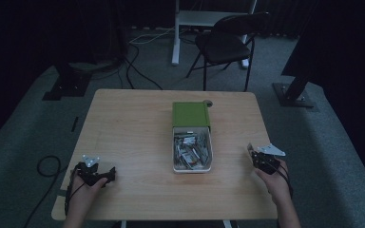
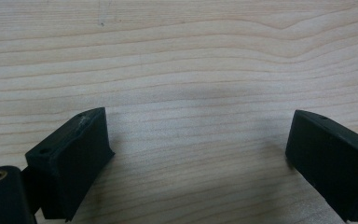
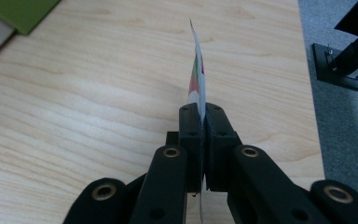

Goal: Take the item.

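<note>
Nearest the person's edge of the wooden table (image 1: pixel 138 118), at lower left in the high view: left gripper (image 1: pixel 95 175), held in the left hand (image 1: pixel 83 192), resting low over bare wood, well apart from everything else. Jaws spread wide in the left gripper view, nothing but pale wood grain between them. Over on the right side, close to the table's right edge: right gripper (image 1: pixel 256 159), held in the right hand (image 1: pixel 275 183), jaws pressed together on a thin packet (image 3: pixel 197 79). Packet seen edge-on in the right gripper view, standing upright out of the clamped jaws, white with patches of red and green print, lifted clear of the wood; wording on it too small to read. Farther in, at the middle of the table between the two grippers: white bin (image 1: pixel 210 152), open-topped, packed with a jumble of small packets, individual pieces too small and dim to tell apart. Touching the bin's far end and partly covering it: green lid (image 1: pixel 190 114), lying flat; a corner of it also visible at upper left in the right gripper view. Just past the lid's far right corner: a small round dark object, too blurred to identify. Beyond the table, on grey carpet: black folding chair (image 1: pixel 225 40), with loose cables (image 1: pixel 140 71) on the floor to the left.
</note>
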Demonstrator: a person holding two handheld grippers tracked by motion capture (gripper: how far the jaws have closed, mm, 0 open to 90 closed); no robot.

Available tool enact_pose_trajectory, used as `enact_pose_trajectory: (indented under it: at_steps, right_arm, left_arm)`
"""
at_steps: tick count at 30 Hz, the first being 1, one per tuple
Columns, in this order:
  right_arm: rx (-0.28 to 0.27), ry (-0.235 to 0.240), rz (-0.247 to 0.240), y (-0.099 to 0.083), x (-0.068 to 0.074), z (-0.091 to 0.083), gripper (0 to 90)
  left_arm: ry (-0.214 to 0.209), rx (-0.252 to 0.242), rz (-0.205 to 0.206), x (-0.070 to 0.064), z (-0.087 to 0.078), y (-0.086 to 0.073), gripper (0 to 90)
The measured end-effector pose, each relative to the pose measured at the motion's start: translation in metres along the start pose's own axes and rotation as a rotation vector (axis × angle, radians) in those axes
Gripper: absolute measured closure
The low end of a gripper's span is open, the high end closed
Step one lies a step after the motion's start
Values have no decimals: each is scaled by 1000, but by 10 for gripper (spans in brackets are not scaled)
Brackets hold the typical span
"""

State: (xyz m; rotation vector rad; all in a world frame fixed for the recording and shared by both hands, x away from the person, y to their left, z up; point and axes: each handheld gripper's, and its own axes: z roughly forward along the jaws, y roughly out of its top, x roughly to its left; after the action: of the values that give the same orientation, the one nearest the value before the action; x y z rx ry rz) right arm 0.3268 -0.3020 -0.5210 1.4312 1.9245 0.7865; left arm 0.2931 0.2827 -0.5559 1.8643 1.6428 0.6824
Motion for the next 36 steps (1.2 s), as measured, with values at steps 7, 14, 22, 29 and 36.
enact_pose_trajectory:
  at_steps: [7, 14, 22, 29, 36]
  right_arm:
    - [6, 9, -14, -2, 7, 3, 867]
    - [28, 51, -21, -6, 16, 5, 811]
    - [25, 77, -60, -9, 26, 4, 787]
    - [19, 97, -114, -12, 41, 2, 789]
    - [39, 121, -151, -19, 55, 8, 779]
  left_arm:
    - [0, 0, 0, 0, 0, 0, 70]
    - [0, 0, 0, 0, 0, 0, 70]
    - [0, 0, 0, 0, 0, 0, 70]
    - [0, -1, 0, 0, 0, 0, 70]
    - [0, 0, 0, 0, 0, 0, 70]
